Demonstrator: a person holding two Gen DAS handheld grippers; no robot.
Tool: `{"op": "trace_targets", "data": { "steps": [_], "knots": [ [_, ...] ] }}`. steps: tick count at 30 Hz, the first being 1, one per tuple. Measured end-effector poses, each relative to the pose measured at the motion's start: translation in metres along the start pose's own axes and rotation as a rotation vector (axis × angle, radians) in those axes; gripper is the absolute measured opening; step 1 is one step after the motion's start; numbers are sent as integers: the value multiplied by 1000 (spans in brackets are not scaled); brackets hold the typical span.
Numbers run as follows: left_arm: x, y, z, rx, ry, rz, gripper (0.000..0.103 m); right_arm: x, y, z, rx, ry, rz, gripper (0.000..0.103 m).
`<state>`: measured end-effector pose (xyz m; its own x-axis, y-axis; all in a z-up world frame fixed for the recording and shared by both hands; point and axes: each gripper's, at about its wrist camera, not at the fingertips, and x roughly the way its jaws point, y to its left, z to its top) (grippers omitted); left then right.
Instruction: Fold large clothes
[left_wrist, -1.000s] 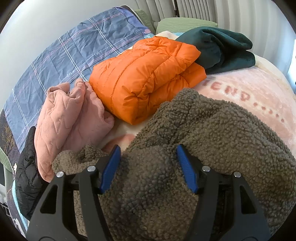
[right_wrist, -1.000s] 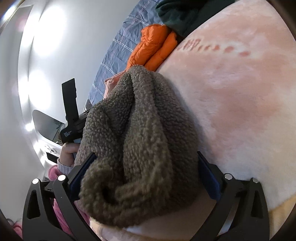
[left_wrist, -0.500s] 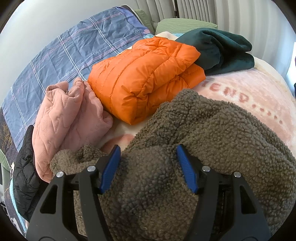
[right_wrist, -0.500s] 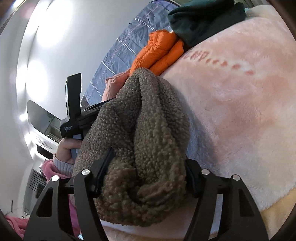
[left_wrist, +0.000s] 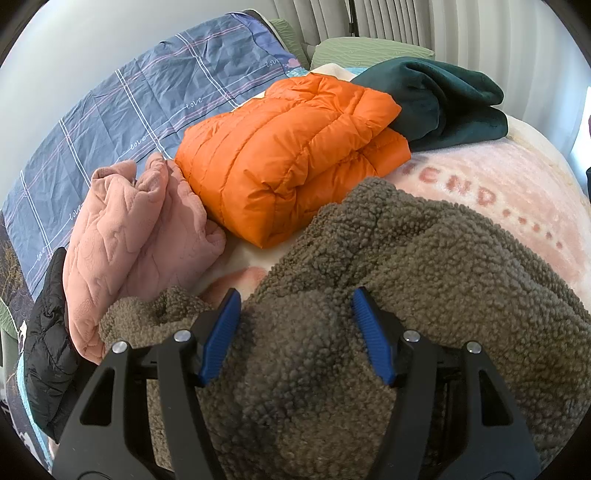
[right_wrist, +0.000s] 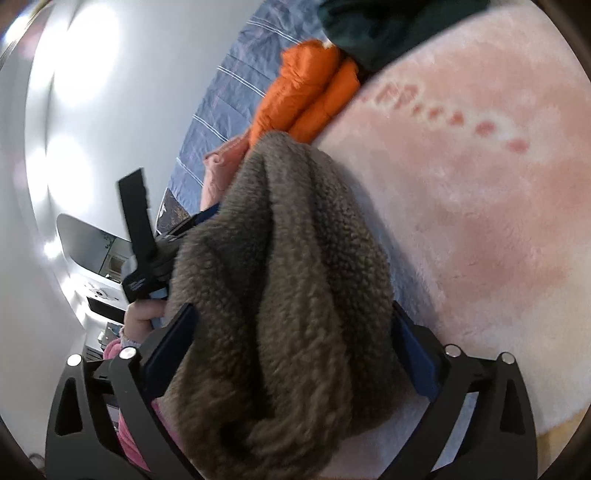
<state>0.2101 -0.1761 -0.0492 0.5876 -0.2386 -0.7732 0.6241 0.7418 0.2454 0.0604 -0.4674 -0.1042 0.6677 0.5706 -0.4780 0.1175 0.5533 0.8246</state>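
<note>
L gripper (left_wrist: 295, 332): jaws partway apart, clamped on a thick bunch of the brown sherpa fleece (left_wrist: 424, 266), pile bulging between and over the blue pads (left_wrist: 221, 332). R gripper (right_wrist: 291, 354): jaws just opened wider, now at full spread. The fleece roll fills the gap but whether pads bear on it isn't clear, frame's blurred. Looks like a release or regrip, imo.

Fleece lies on the pink blanket (right_wrist: 480, 184), running fwd from both grippers. Seen from R, L gripper body and the person's hand (right_wrist: 142, 319) sit just left of the roll.

Handling: soft, bulky, springy, compresses a lot, not slippery, not fragile. Likely mid-weight, will sag and unroll if let go. Grab doubled edges or hem, deep bite, not loose pile.

Beyond L gripper: orange puffer (left_wrist: 288, 155) ahead, pink quilted garment (left_wrist: 136, 229) fwd-left, black jacket (left_wrist: 48, 350) left, dark green fleece (left_wrist: 443, 99) far fwd-right.
</note>
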Motion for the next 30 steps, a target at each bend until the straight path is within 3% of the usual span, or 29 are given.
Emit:
{"op": "trace_targets", "data": {
  "steps": [3,11,18,22,24,25,26,30],
  "knots": [
    [0,0,0,-1,0,-2,64,1,-5,-1,37,15,16,101],
    [0,-1,0,-1,0,1,64,-25,5,-1,-22,-28,-51,101],
    [0,1,-1,-3,-1,-4,64,-3,-6,9,-18,43,-17,101],
    [0,1,-1,-1,2,-2,64,-7,-5,7,-29,59,37,58],
    [-1,1,-1,-3,1,-4,64,-11,-1,5,-65,41,-8,49],
    [-1,1,-1,-3,-1,-4,64,-12,0,4,-76,35,-61,32],
    [-2,1,-1,-8,-7,-8,65,-10,-2,1,-94,34,-112,31],
    [-5,5,-1,-42,-26,-38,65,-13,-10,-3,-67,22,-60,32]
  ]
}}
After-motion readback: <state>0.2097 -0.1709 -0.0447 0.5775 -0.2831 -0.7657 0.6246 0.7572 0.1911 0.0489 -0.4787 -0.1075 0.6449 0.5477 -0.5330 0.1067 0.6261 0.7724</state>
